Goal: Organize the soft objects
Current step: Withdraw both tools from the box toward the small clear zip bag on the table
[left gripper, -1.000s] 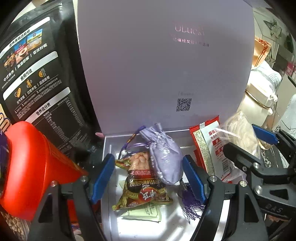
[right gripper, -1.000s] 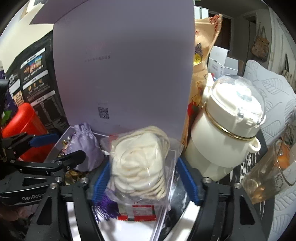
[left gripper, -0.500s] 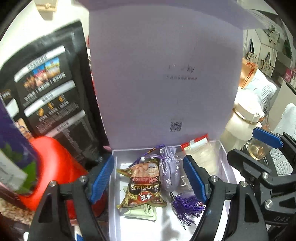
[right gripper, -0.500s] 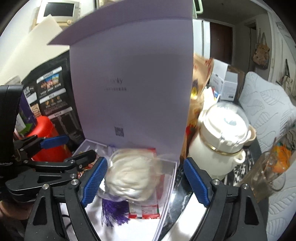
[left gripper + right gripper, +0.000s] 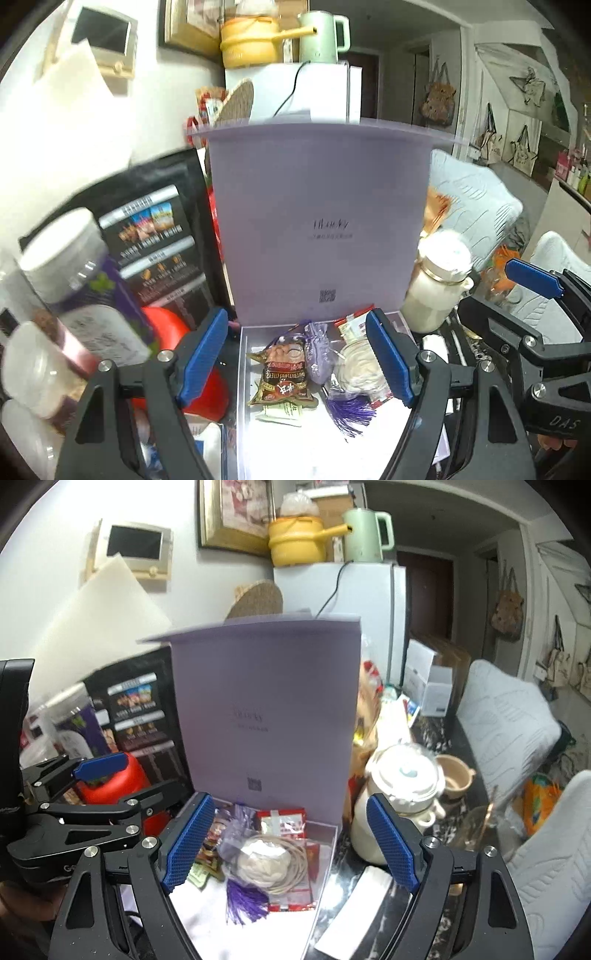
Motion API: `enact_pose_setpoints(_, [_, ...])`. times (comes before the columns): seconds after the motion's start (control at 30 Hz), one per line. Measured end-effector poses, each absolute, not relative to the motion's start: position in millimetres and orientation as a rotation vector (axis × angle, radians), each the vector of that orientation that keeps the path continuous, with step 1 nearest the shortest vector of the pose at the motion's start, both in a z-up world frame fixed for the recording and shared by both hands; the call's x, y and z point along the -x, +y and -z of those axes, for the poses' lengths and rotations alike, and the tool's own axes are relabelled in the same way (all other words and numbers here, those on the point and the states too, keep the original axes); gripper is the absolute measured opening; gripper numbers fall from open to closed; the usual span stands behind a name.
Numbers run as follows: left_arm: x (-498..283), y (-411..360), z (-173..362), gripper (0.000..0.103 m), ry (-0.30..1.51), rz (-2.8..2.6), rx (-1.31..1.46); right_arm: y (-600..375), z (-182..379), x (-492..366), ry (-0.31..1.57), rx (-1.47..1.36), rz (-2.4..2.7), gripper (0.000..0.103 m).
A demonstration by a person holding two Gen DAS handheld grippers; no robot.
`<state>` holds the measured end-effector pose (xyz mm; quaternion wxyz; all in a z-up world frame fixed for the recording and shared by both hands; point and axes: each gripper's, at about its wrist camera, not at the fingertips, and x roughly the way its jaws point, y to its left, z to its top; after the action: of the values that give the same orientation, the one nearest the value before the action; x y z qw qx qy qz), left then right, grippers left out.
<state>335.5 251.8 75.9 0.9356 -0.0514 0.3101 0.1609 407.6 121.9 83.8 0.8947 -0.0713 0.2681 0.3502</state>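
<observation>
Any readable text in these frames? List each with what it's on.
"DAS": right gripper's black body.
"G": left gripper's body; rest cut off.
Lid of lavender box: logo, subline and QR code blurred.
Black bag: label strips too small.
Brown snack packet: red badge and lettering unreadable.

snack packet [image 5: 283, 373] left of pouch [image 5: 317, 352] in box [image 5: 242, 369].
</observation>
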Motion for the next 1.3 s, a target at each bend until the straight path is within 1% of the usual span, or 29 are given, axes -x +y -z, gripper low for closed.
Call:
enact_pose_setpoints(0.07, [-325.7, 246.6, -86.4, 0.077, 0.614, -0.325, 0.098, 116.1, -93.8, -398.8, 0.537, 0.144, -0.723, 0.085])
enact_pose_setpoints(0.23, [-299.1, 232.0, -108.7, 0.085, 0.562, -0.323, 0.082, 101.0, -114.9, -376.6, 0.495, 0.138, -0.718, 0.085])
enact_pose_setpoints(0.3, [-287.6, 226.8, -114.6, 0.097, 0.543, -0.330, 0.078, 93.4, -123.1, -365.8, 0.480, 0.133, -0.713, 0.086])
enact_pose_setpoints(0.37, [-273.1, 222.2, -121.5, 0.101, 0.516, -0.338, 0.074, 86.1, -129.5, -355.8, 0.468, 0.125, -0.710, 0.087])
enact_pose_setpoints(0.4, [-266.6, 220.0, -123.8, 0.101, 0.507, -0.335, 0.074, 83.2, -131.9, -352.0, 0.464, 0.121, -0.709, 0.089])
enact_pose_setpoints(0.5, [-248.0, 213.2, -129.9, 0.102, 0.493, -0.325, 0.072, 70.4, -140.4, -333.6, 0.442, 0.117, -0.696, 0.090])
enact_pose_setpoints(0.6, [-228.8, 206.3, -133.1, 0.102, 0.480, -0.311, 0.071, 59.4, -146.2, -315.1, 0.425, 0.112, -0.686, 0.093])
enact_pose_setpoints(0.8, [-195.1, 192.4, -133.6, 0.102, 0.463, -0.296, 0.055, 38.6, -150.6, -275.9, 0.412, 0.116, -0.670, 0.095])
enact_pose_setpoints(1.03, [-155.2, 171.6, -128.9, 0.102, 0.462, -0.270, 0.035, 17.7, -140.5, -232.4, 0.423, 0.111, -0.651, 0.095])
enact_pose_setpoints(1.3, [-127.0, 146.4, -106.5, 0.102, 0.505, -0.206, 0.040, -10.4, -119.3, -190.2, 0.456, 0.096, -0.614, 0.095])
